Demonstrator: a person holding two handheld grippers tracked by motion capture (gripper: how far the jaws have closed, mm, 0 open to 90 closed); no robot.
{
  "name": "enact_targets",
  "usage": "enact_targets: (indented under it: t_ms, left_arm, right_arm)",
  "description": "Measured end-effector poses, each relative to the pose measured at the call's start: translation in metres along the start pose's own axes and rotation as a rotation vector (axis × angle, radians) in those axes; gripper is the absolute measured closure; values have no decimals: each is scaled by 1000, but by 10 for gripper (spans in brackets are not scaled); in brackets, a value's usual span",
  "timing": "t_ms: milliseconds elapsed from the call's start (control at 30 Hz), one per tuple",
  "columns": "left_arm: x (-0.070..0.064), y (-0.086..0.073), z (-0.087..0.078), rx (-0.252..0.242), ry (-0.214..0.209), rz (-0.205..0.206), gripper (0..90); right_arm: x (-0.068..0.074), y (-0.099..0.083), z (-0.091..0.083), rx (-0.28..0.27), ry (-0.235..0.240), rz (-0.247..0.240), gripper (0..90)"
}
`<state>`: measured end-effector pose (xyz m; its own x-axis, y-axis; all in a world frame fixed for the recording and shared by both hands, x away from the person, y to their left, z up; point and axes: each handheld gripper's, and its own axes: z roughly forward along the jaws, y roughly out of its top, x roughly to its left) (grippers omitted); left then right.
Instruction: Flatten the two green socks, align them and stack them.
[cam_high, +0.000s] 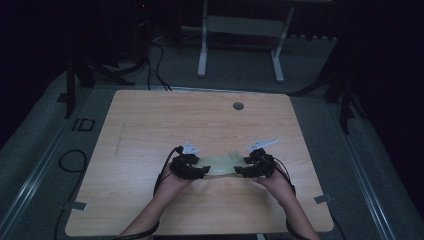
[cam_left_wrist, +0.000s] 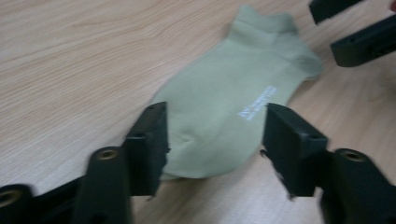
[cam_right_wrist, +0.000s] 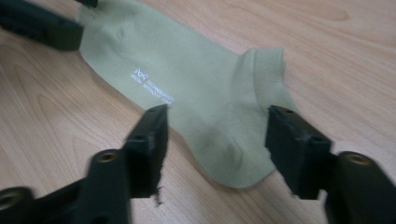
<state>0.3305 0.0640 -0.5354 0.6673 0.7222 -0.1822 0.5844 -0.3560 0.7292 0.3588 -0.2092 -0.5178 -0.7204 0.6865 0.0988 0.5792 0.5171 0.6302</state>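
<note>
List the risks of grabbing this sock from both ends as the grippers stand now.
1. The left gripper is open and straddles the toe end of the sock; shutting on such thin, flat fabric may pinch little or scrape the table.
2. The right gripper is open around the heel and cuff end; a bite on one layer only could let the sock slip.
3. Uneven pulls could bunch or twist it.

sock (cam_high: 222, 164) on table (cam_high: 150, 130) (between grippers)
</note>
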Motion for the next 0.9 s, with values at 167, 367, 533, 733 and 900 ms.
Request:
enact_targets:
  t_ms: [167, 367, 533, 733, 900]
  left_arm:
    - [-5, -6, -2, 12, -14, 20, 138]
    - [-3, -15, -11, -26, 34, 21, 67]
    - [0, -27, -16, -18, 58, 27, 25]
    - [5, -38, -22, -10, 68, 19, 26]
    - [10, -48, -28, -18, 74, -6, 26]
  right_arm:
    - [-3, -5, -9, -46, 17, 7, 165]
    - [-8, -15, -13, -56, 18, 30, 134]
    - [-12, -28, -21, -80, 10, 35, 137]
    - [-20, -44, -29, -104, -22, 45, 137]
    - [-28, -56, -35, -115, -38, 72, 137]
